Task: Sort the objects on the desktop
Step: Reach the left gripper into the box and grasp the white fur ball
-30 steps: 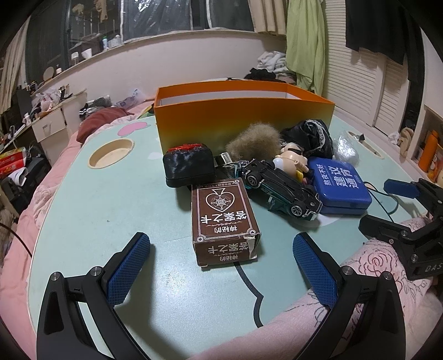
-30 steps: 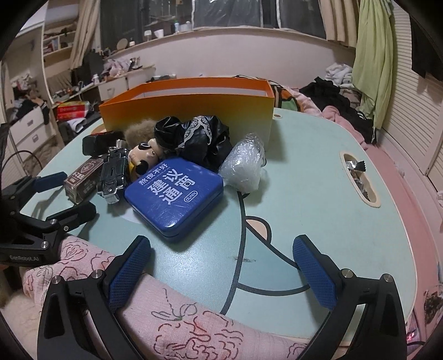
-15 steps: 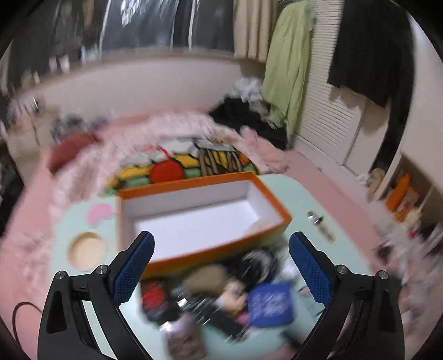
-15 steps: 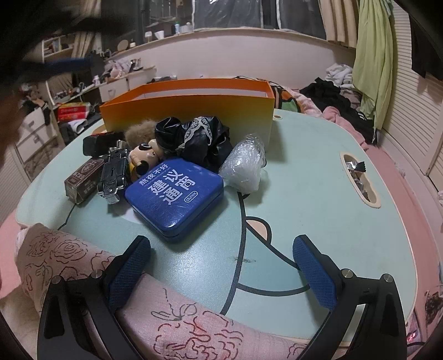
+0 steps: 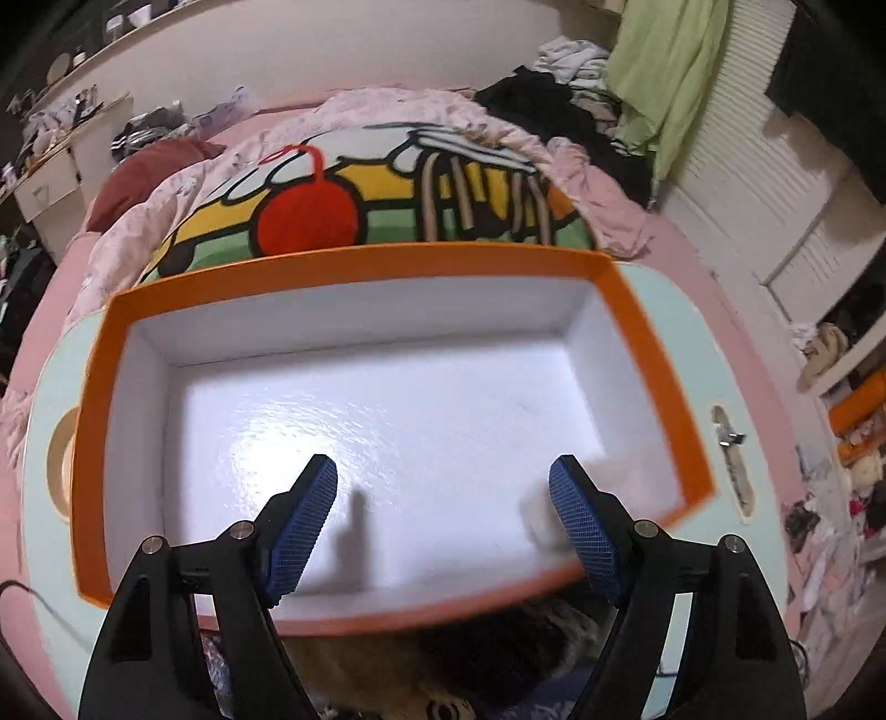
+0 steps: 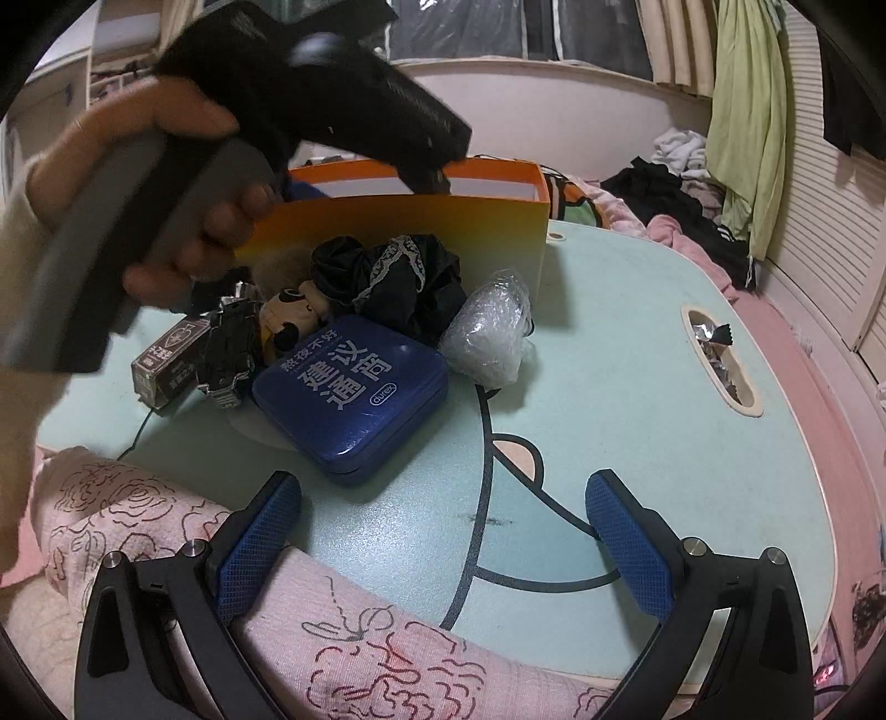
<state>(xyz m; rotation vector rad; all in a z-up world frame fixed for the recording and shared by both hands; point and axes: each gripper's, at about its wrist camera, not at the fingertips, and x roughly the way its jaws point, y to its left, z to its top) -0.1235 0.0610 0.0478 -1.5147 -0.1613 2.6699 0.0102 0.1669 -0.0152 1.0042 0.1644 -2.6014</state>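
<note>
Both fingers [image 5: 302, 520] wide apart — empty

A pale wall [image 5: 343, 50] curves behind the bed [image 5: 387, 166], which carries a bright cartoon blanket and pink bedding. A green cloth [image 6: 747, 111] hangs before white slatted doors [image 6: 830, 221] on the right. Dark windows [image 6: 526, 33] with cream curtains sit above a ledge. Cluttered white drawers [image 5: 50, 183] stand far left. The bench [image 6: 637, 387] is mint green.
</note>
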